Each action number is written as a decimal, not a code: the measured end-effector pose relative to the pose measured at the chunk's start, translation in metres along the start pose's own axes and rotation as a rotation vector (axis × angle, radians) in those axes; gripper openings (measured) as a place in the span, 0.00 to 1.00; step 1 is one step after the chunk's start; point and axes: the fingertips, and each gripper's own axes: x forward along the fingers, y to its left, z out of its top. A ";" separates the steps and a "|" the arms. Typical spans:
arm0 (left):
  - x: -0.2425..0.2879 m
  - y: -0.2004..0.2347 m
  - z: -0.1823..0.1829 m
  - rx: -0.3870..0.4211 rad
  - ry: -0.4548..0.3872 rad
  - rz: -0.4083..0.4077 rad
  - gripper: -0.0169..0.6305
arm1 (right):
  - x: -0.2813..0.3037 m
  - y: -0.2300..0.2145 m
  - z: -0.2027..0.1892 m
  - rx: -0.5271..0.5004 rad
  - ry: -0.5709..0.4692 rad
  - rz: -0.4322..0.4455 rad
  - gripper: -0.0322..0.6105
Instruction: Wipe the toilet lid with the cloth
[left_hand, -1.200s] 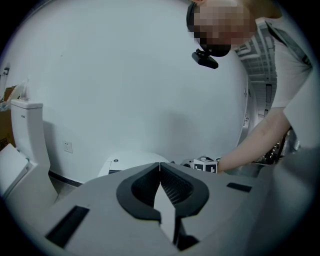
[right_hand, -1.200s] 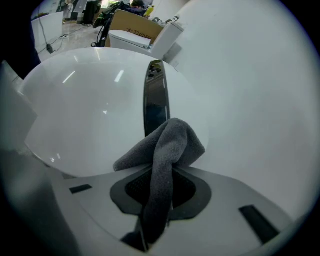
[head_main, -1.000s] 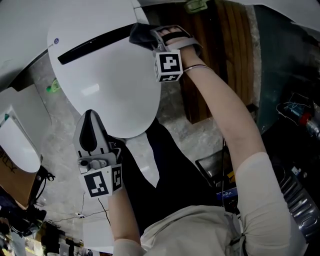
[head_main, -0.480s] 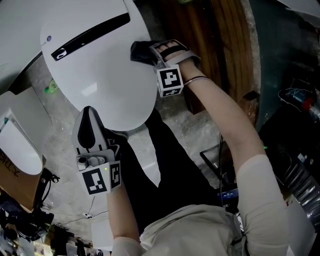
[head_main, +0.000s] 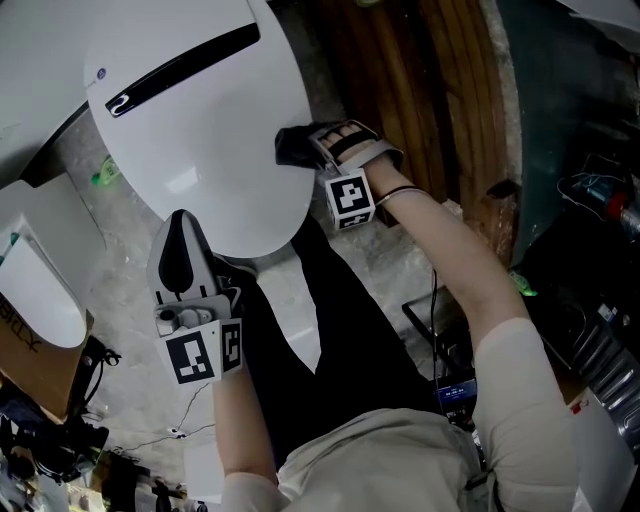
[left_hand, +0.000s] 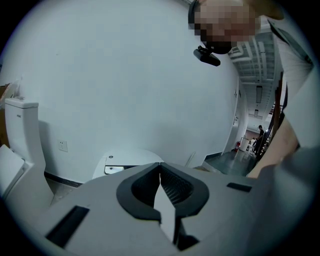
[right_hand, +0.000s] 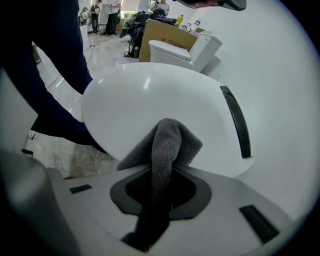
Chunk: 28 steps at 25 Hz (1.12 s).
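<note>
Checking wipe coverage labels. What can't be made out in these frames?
Where the cloth touches the toilet lid: head view, the bunched cloth and the right gripper cover it; right gripper view, the cloth's own fold hides its underside.
Lid's rear: head view, cut off by the top edge.
Dirt or wetness on the lid: any view, too fine to tell.
People down the corridor: left gripper view, too small.

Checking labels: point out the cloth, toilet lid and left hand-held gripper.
cloth (right_hand: 169, 142): right gripper view, its bunched fold.
toilet lid (head_main: 205, 140): head view, bare top.
left hand-held gripper (left_hand: 160, 169): left gripper view, jaw tips.
</note>
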 end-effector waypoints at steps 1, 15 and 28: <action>0.000 -0.001 0.001 0.004 -0.001 -0.003 0.05 | -0.002 0.007 0.002 -0.001 -0.003 0.021 0.16; -0.005 0.004 -0.001 0.010 -0.003 0.001 0.05 | -0.015 0.012 0.011 -0.039 -0.011 0.108 0.16; 0.000 0.017 0.003 -0.018 -0.013 0.027 0.05 | -0.022 -0.132 0.026 -0.006 -0.048 -0.135 0.16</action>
